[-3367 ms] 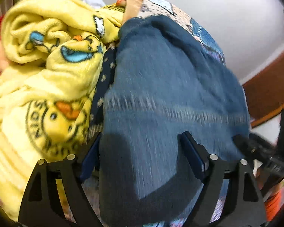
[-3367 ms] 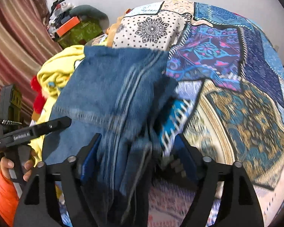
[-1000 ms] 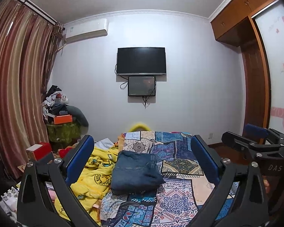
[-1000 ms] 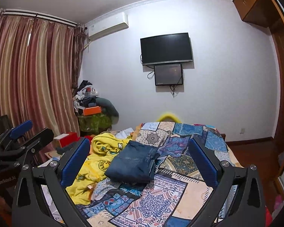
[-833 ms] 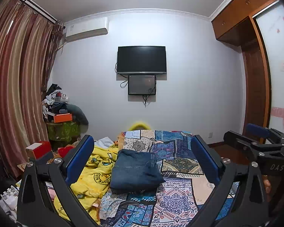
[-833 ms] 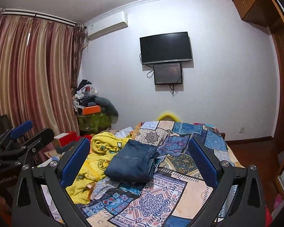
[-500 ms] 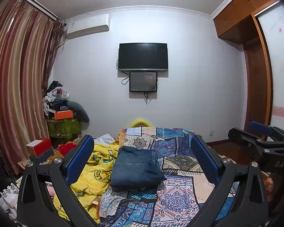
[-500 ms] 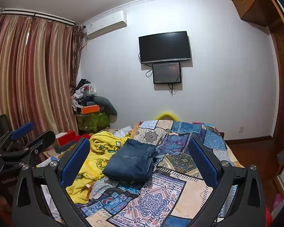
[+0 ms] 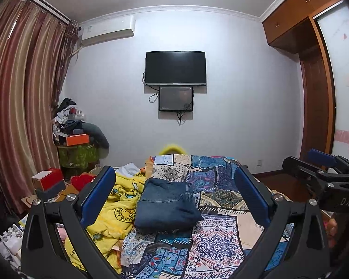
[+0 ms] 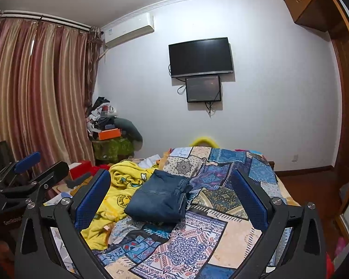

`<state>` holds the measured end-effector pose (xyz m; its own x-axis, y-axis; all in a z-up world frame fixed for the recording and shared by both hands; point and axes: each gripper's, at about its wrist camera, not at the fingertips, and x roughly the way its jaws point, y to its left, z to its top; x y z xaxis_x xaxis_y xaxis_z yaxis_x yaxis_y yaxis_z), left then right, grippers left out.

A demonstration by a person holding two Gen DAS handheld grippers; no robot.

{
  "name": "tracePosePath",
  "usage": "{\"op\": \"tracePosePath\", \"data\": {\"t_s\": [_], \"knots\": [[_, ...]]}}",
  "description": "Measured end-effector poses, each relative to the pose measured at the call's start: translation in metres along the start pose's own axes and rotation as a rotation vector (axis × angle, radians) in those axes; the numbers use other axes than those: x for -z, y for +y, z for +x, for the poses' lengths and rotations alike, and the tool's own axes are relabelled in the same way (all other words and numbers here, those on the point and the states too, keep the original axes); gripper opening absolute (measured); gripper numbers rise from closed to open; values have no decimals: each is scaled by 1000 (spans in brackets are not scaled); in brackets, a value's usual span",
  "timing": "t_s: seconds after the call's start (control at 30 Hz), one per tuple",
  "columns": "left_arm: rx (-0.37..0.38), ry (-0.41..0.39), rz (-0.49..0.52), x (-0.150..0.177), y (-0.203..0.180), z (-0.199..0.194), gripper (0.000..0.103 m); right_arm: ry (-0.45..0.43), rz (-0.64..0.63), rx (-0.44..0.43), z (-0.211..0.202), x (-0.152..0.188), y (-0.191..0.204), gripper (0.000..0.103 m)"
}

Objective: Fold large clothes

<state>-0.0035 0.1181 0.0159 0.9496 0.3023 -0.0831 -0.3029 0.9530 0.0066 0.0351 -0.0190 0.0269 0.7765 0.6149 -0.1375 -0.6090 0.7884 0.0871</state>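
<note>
A pair of blue jeans (image 9: 166,205) lies folded into a compact rectangle on the patchwork bedspread (image 9: 211,244), and shows in the right wrist view as the same folded jeans (image 10: 159,196). My left gripper (image 9: 174,195) is held well back from the bed, wide open, with nothing between its blue pads. My right gripper (image 10: 171,193) is also pulled back and wide open, empty. Each gripper shows at the edge of the other's view.
A crumpled yellow cartoon blanket (image 9: 118,209) lies left of the jeans. Red boxes (image 9: 47,179) and a cluttered side table (image 9: 78,144) stand by the striped curtain (image 9: 18,107). A TV (image 9: 175,68) hangs on the far wall; a wooden wardrobe (image 9: 314,97) is at right.
Earlier both grippers were close on the jeans; they have let go and drawn far back from the bed. Over the last second the views only drift slightly.
</note>
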Motion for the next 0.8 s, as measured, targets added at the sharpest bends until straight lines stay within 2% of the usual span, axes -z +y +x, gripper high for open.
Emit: {"op": "tracePosePath", "data": {"t_s": [0.5, 0.8], "knots": [[10, -7, -5, 1, 0, 0, 103, -1, 13, 5, -4, 0, -7, 103], [54, 10, -37, 0, 5, 2, 103, -1, 13, 12, -4, 0, -8, 103]]}}
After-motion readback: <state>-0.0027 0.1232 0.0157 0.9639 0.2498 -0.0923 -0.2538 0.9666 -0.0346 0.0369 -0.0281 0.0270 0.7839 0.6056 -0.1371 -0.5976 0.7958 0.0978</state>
